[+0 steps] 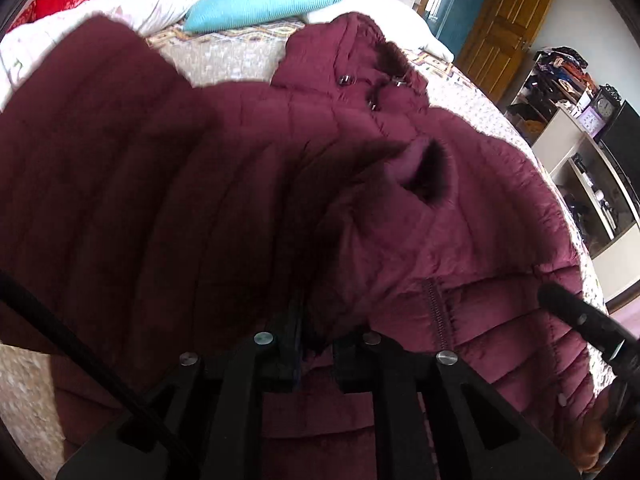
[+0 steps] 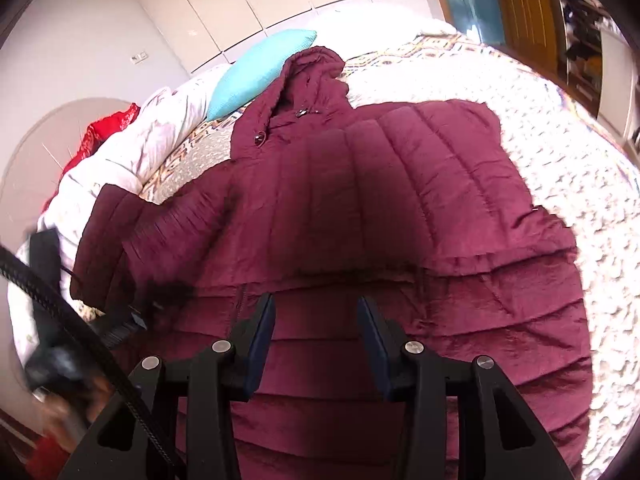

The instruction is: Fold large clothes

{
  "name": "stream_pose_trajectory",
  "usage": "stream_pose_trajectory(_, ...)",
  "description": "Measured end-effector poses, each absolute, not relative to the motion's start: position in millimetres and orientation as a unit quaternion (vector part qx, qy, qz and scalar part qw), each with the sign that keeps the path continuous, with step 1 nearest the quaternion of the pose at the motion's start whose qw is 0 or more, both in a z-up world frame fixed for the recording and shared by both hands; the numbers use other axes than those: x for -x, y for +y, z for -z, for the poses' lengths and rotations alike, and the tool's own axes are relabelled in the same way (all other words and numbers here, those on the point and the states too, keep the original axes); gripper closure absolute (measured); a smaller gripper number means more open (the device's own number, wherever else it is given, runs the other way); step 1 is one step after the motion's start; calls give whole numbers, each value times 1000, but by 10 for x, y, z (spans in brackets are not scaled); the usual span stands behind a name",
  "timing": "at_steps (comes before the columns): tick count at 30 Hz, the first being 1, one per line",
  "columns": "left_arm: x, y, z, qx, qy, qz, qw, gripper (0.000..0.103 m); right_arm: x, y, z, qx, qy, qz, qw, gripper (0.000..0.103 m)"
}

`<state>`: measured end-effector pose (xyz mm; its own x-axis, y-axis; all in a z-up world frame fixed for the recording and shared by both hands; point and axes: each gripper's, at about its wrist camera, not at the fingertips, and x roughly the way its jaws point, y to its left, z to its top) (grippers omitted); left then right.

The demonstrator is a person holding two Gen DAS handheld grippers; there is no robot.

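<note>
**Operator:** My left claw (image 1: 316, 350) is pinched tight on a dark, fur-trimmed sleeve cuff (image 1: 424, 172) of the maroon quilted puffer coat (image 2: 360, 200). My right claw (image 2: 316, 344) hangs with its jaws partly apart over the near hem, holding nothing.

**Observer:** Where does the coat lie?

**Operator:** Spread on the pale textured bedspread (image 2: 540, 128), hood (image 2: 308, 80) at the far end beside the turquoise ribbed pillow (image 2: 256, 72). I judge I'm folding 1 sleeve in across the body.

**Observer:** And next?

**Operator:** Probably lay that sleeve flat on the chest and let go, then take the other side. The shell looks slick and puffy, stitched in soft ridges, so it may spring back unless pressed. There's 1 zip (image 1: 436, 312) down the front and toggle buttons (image 1: 344, 79) at the collar.
</note>
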<state>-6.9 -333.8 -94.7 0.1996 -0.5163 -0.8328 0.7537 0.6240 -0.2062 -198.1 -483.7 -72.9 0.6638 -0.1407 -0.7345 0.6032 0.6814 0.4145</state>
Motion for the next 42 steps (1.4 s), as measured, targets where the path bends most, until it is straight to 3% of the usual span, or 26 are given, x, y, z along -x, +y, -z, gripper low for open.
stream_pose_trajectory(1,88,-3306,927,-125,477,417,764,86,1923,-4845,729,-341,345,209,849,53)
stream_pose_trajectory(2,91,-3269,903,-127,478,420,761,74,1869,-4838,722,-348,340,197,851,48)
stream_pose_trajectory(4,181,-3115,739,-119,474,439,754,55,1729,-4807,718,-359,331,173,855,30)
stream_pose_trajectory(8,273,-2713,406,-107,442,464,760,48,1460,-4733,698,-385,316,133,857,27)
stream_pose_trajectory(10,279,-2457,257,-106,421,457,776,46,1315,-4689,711,-395,318,121,853,21)
stream_pose_trajectory(15,-35,-2079,23,-111,360,390,840,44,1007,-4619,835,-376,358,153,841,19)
stream_pose_trajectory(16,-140,-2063,15,-104,362,377,846,43,959,-4606,864,-364,368,165,840,24)
stream_pose_trajectory(17,-212,-2043,8,-96,365,369,849,43,926,-4591,876,-352,376,170,840,35)
stream_pose_trajectory(18,-338,-2024,4,-83,370,356,854,43,902,-4587,871,-344,384,168,840,76)
stream_pose_trajectory(19,-417,-2017,-12,-75,371,346,859,43,856,-4583,836,-332,402,158,839,80)
stream_pose_trajectory(28,-810,-2637,245,-90,386,307,865,43,1273,-5087,65,-237,357,231,873,82)
stream_pose_trajectory(34,-736,-3130,627,-157,406,305,847,43,1658,-5619,340,-258,376,291,841,82)
stream_pose_trajectory(42,-627,-3459,934,-244,370,284,850,39,1679,-5891,920,-312,379,298,819,81)
